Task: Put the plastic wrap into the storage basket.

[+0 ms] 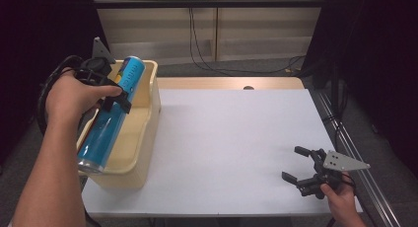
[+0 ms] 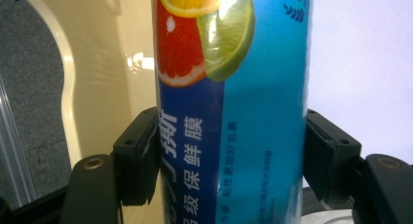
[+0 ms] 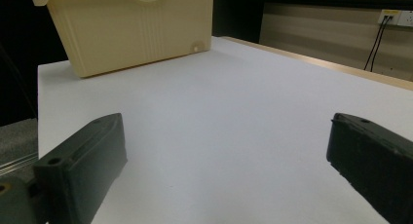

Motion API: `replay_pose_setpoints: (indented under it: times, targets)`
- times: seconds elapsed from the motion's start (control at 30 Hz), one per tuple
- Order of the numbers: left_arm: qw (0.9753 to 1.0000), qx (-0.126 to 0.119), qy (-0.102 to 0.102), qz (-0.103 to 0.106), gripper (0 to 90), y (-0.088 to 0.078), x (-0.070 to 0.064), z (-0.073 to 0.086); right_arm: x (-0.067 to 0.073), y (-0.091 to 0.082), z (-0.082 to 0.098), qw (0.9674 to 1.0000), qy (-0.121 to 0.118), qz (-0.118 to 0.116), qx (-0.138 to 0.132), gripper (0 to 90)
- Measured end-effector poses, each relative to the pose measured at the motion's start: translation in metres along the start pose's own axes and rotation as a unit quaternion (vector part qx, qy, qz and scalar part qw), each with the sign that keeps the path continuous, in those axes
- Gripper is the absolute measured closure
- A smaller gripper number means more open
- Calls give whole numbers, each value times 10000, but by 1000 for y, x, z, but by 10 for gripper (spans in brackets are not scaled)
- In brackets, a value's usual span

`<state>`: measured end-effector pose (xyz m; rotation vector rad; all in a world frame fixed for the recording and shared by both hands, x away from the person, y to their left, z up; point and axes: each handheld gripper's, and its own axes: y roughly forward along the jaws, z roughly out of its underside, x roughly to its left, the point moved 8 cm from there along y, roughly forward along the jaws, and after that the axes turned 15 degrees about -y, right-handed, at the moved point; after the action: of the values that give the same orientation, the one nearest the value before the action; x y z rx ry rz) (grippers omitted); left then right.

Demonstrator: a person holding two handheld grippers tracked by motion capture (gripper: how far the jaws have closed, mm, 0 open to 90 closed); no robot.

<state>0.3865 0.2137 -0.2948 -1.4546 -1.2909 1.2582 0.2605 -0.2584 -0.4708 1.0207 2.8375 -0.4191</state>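
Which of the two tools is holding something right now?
The left tool, over the cream bin, is clamped on the blue cling-film tube. The right tool sits open with nothing between its jaws.

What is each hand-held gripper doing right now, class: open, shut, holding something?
Left hand-held gripper: shut on the blue tube, held over the cream bin.
Right hand-held gripper: open, holding nothing, above the white table.

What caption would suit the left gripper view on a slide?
Left tool clamps a blue tube printed with citrus slices, cream bin behind.
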Motion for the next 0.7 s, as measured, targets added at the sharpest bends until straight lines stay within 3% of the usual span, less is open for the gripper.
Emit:
replay_pose_setpoints:
  times: [0.7]
  targets:
    - [9994, 229, -262, 37, 322, 29, 21, 15, 0, 0, 1, 10000, 10, -15, 15, 6]
